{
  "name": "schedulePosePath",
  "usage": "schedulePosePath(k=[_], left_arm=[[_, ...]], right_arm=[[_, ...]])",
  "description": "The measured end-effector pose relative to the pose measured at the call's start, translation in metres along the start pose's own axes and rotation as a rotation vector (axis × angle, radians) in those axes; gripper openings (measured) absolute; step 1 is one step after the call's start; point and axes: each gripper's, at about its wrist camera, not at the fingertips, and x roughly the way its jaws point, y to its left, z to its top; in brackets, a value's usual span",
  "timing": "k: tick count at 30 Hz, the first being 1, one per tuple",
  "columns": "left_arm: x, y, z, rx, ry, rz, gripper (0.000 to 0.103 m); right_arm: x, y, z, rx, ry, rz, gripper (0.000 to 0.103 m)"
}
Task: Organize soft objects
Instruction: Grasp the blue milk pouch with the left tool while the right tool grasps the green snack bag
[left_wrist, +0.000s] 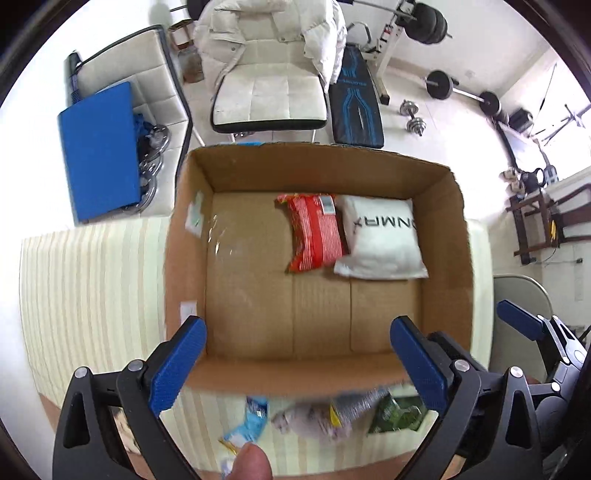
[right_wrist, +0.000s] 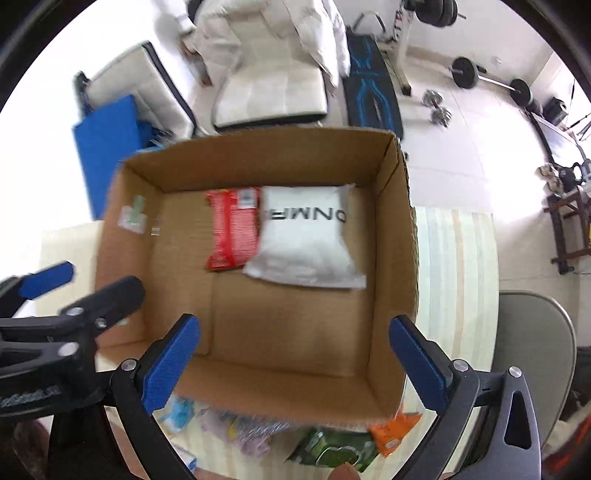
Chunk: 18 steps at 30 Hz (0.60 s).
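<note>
Right now both your left gripper (left_wrist: 297, 363) and right gripper (right_wrist: 293, 363) hang spread wide and empty above the cardboard box (left_wrist: 448, 221). Inside it, a red packet (left_wrist: 316, 232) lies touching a white pouch (left_wrist: 382, 240) against the far wall. More soft packets (left_wrist: 332, 417) sit on the striped surface (left_wrist: 92, 277) just outside the near wall.

Low in both frames, the packets (left_wrist: 332, 417) in front of the cardboard box (left_wrist: 447, 258) are blurred; the white pouch (right_wrist: 306, 240) lettering is partly smeared.
</note>
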Motion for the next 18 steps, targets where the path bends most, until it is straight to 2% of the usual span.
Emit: schedulePosePath(k=[4,7,11,13,15,17,18], left_arm=[[-0.018,0.012,-0.045,-0.058,-0.023,-0.001,0.102],[-0.01,0.024,-0.092,-0.122,-0.002,0.031,0.102],[0.028,0.036,-0.156,-0.116,0.098,0.104,0.102],[0.059,0.041,-0.189,-0.056,0.184,0.186,0.102],[0.082,0.048,-0.216,-0.016,0.245,0.229,0.102],[0.099,0.061,-0.241,-0.011,0.3,0.237,0.102],[0.105,0.068,-0.251,-0.025,0.324,0.215,0.102]], right_arm=[[-0.036,-0.005,-0.037,-0.035,-0.064,0.038,0.103],[-0.037,-0.012,-0.072,-0.091,-0.036,0.009,0.103],[0.0,-0.027,-0.128,-0.21,0.074,-0.114,0.103],[0.032,-0.034,-0.156,-0.266,0.179,-0.142,0.103],[0.056,-0.038,-0.176,-0.291,0.246,-0.146,0.103],[0.083,-0.039,-0.193,-0.337,0.306,-0.156,0.103],[0.091,-0.038,-0.197,-0.361,0.317,-0.159,0.103]])
